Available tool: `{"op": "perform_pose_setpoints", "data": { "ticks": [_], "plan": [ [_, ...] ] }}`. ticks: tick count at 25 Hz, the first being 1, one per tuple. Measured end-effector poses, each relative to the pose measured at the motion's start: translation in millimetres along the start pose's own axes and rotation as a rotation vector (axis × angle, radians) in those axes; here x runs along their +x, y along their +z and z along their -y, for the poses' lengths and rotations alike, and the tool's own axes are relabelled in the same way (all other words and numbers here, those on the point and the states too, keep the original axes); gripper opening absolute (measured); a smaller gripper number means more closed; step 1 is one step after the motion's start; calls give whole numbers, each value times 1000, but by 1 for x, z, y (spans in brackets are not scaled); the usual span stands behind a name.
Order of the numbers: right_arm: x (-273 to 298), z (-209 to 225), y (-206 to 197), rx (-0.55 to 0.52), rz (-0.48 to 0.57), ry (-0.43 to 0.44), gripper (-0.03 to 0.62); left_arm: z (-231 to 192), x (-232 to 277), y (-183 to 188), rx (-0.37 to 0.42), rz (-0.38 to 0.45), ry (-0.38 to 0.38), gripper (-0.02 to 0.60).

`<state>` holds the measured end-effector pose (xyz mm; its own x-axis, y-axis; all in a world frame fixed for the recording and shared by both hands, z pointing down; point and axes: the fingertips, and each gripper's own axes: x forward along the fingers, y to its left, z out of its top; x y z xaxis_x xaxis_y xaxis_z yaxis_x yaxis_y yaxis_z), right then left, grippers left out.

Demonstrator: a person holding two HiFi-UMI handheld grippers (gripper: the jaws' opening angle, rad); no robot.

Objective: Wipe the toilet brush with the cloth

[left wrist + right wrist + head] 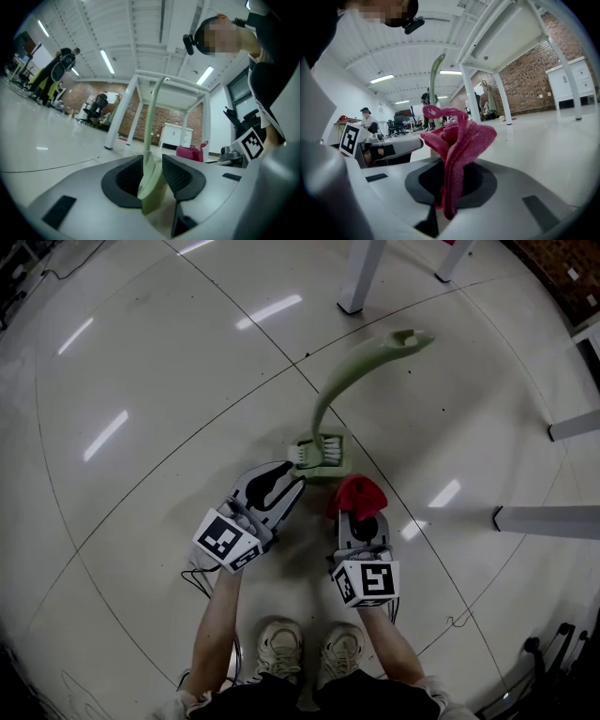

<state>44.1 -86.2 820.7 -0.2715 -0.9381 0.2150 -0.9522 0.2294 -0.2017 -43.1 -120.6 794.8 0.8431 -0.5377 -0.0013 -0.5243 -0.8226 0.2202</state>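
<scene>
1. Landmark first: the toilet brush [326,395] stands on the pale tiled floor [141,352], bristled head down, its green handle curving up and away from me.
2. My left hand-held gripper [296,474] reaches the brush's base from the left. In the left gripper view, the green lower part of the toilet brush [151,180] sits between the jaws of the left hand-held gripper [152,161]. It leans on the pad at that view's left, and a thin gap shows at the other pad. I read the jaws as narrowly apart, around the brush and not clamping it.
3. My right hand-held gripper [362,517] sits just right of the brush head and a little nearer to me. Its jaws are closed on the red cloth [357,493].
4. In the right gripper view, the cloth [457,140] stands up in a bunch above the pads of the right hand-held gripper [452,171], and a tail of it hangs down between them.
5. The cloth lies just beside the near right corner of the brush head. I cannot tell whether the two touch.
6. Well beyond the brush stands a white table leg [361,276]. On my side of the brush, behind both grippers, are my shoes [281,645].
</scene>
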Motion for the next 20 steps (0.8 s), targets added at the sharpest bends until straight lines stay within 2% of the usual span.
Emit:
{"op": "perform_pose_setpoints", "data": {
  "ticks": [2,5,14,20],
  "plan": [
    [-1,14,0,7,-10,-31,32,14,14,-6,20,-45,-67,115],
    [0,19,3,-1,-11,-25,31,23,29,-17,45,-92,-107,115],
    [15,12,-2,-14,-22,40,32,30,27,-21,16,-89,-119,114],
    [15,12,-2,-18,-27,68,32,17,31,-23,29,-98,-87,115]
  ]
}}
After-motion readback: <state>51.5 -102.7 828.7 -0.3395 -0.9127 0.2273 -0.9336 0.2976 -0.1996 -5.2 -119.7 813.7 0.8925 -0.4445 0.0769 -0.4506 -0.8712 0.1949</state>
